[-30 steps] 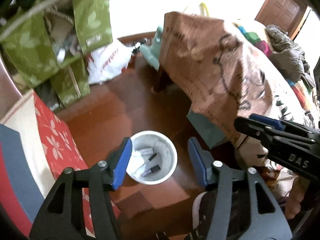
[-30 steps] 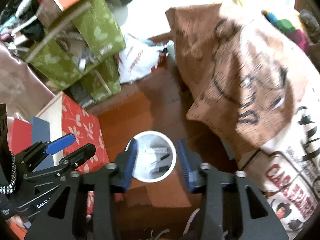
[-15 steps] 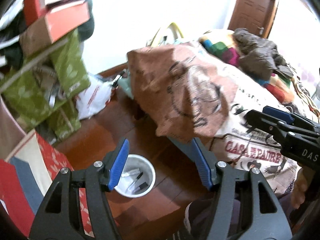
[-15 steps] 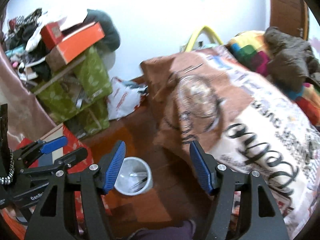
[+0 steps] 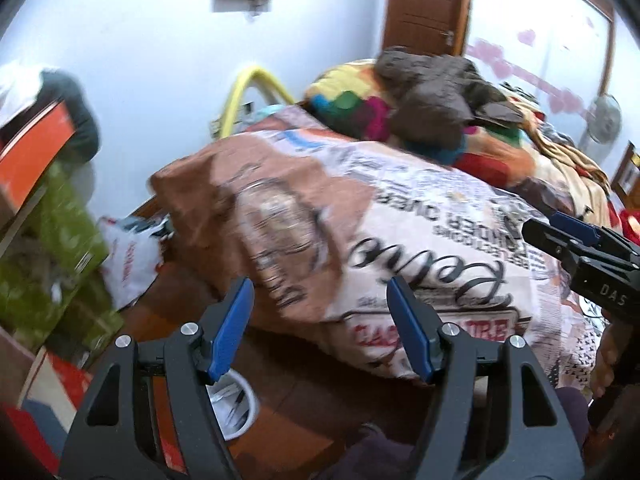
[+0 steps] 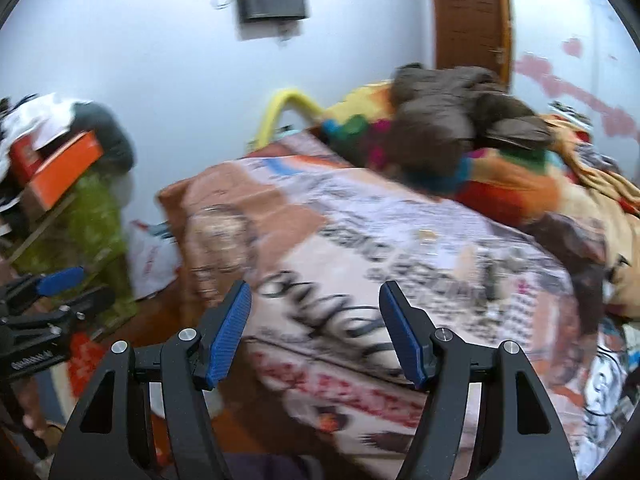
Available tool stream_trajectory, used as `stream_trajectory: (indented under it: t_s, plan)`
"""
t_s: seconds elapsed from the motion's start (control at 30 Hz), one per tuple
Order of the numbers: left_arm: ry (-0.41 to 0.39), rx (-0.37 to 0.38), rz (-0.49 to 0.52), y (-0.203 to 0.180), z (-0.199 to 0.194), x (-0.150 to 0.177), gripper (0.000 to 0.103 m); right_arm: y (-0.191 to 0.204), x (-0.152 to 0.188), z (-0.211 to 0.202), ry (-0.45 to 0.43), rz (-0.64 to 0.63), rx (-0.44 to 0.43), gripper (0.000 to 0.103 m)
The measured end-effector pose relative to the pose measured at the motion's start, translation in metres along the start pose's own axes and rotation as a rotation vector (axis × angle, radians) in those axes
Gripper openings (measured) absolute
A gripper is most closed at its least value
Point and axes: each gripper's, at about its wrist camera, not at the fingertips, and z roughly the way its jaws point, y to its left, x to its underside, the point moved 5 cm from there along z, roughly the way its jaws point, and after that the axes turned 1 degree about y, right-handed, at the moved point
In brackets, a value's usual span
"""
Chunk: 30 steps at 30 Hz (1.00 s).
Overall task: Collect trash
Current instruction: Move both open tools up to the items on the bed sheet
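Note:
A white bin (image 5: 244, 408) with scraps inside stands on the wooden floor, low in the left wrist view, partly hidden behind the left finger. My left gripper (image 5: 320, 320) is open and empty, raised and facing the bed. My right gripper (image 6: 316, 320) is open and empty, also facing the bed; the bin is hidden in its view. The right gripper shows at the right edge of the left wrist view (image 5: 584, 248). The left gripper shows at the left edge of the right wrist view (image 6: 56, 292).
A bed with a printed brown and white cover (image 5: 400, 220) fills the middle, with piled clothes (image 5: 432, 92) at its far end. Green boxes (image 5: 52, 260) and an orange box (image 6: 60, 168) stack at the left. A white plastic bag (image 5: 132, 260) lies on the floor. A wooden door (image 5: 424, 4) is behind.
Both grippers have tilted up from looking down at the bin to looking across the bed. The bin has slid to the bottom of the left view and out of the right view.

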Motion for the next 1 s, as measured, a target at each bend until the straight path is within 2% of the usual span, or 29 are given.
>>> stream_trajectory:
  t_s: [0.3, 0.57, 0.83, 1.0]
  plan:
    - [0.029, 0.124, 0.116, -0.097, 0.046, -0.031, 0.068, -0.101, 0.013, 0.004, 0.029, 0.103, 0.129, 0.063]
    - [0.097, 0.23, 0.124, -0.162, 0.101, -0.051, 0.068, -0.177, 0.021, 0.016, 0.058, 0.163, 0.205, 0.063]
    - [0.165, 0.288, 0.15, -0.215, 0.16, -0.06, 0.068, -0.235, 0.021, 0.044, 0.104, 0.227, 0.218, 0.063]
    - [0.204, 0.317, 0.156, -0.242, 0.194, -0.06, 0.068, -0.258, 0.02, 0.071, 0.143, 0.269, 0.184, 0.063]
